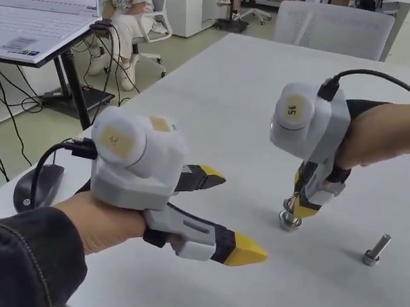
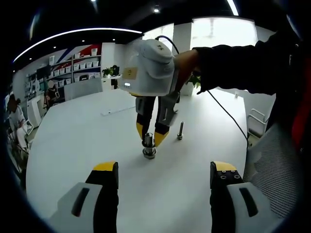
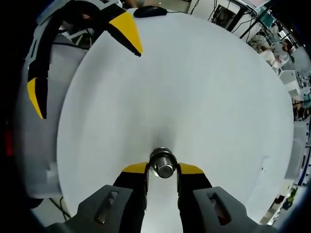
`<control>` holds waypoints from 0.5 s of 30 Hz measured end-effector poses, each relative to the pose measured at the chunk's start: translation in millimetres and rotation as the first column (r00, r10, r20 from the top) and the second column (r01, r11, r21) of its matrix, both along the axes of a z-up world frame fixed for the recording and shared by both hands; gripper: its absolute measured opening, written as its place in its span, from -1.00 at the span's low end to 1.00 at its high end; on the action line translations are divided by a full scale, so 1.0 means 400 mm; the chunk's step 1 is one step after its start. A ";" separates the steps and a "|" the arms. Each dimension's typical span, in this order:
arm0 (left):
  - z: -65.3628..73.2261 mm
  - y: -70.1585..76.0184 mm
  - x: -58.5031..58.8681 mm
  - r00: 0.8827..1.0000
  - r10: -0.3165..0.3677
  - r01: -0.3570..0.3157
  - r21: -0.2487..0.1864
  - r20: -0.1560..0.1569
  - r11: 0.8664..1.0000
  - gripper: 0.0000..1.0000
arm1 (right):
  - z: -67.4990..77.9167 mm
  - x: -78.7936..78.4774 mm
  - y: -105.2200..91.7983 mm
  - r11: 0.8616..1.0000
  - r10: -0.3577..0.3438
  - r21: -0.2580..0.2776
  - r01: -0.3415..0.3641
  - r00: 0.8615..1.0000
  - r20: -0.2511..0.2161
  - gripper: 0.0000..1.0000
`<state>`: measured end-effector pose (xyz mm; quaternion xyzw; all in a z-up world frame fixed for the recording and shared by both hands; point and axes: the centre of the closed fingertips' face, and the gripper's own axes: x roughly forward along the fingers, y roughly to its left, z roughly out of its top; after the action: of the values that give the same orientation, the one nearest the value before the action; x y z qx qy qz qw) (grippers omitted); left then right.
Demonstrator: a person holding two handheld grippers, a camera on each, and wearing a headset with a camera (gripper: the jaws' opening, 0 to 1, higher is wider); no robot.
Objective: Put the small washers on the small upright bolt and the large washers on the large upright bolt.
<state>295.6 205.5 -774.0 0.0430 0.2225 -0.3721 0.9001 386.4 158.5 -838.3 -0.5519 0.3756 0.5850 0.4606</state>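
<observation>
The large upright bolt [image 1: 289,221] stands on the white table [image 1: 244,112]. My right gripper [image 1: 301,208] points straight down over it. In the right gripper view the yellow tips [image 3: 164,168] press on both sides of a metal ring, a large washer [image 3: 164,162], at the bolt's top. The left gripper view shows the right gripper [image 2: 150,135] over the large bolt [image 2: 149,148]. The small upright bolt [image 1: 375,250] stands to the right, apart from both grippers, and is the small bolt [image 2: 180,131] behind. My left gripper [image 1: 227,212] hovers open to the left, holding nothing.
A black mouse [image 1: 38,186] lies near the table's left edge. A laptop [image 1: 32,25] sits on a separate desk with hanging cables [image 1: 101,69]. A grey chair [image 1: 332,24] stands beyond the table's far side, and a person sits in the background.
</observation>
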 end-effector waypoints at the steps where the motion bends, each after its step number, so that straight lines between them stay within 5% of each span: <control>1: 0.000 0.000 0.000 1.000 0.000 0.000 0.000 0.000 1.000 0.54 | -0.002 0.000 -0.001 1.000 0.000 0.000 0.000 1.000 -0.001 -0.53; 15: 0.000 0.001 0.002 1.000 0.001 -0.001 0.000 -0.001 1.000 0.53 | -0.034 -0.008 -0.006 1.000 -0.014 -0.006 0.014 1.000 -0.014 -0.53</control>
<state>296.4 206.1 -773.9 0.0428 0.2231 -0.3716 0.9002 383.3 156.0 -851.8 -0.5464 0.3843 0.5845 0.4606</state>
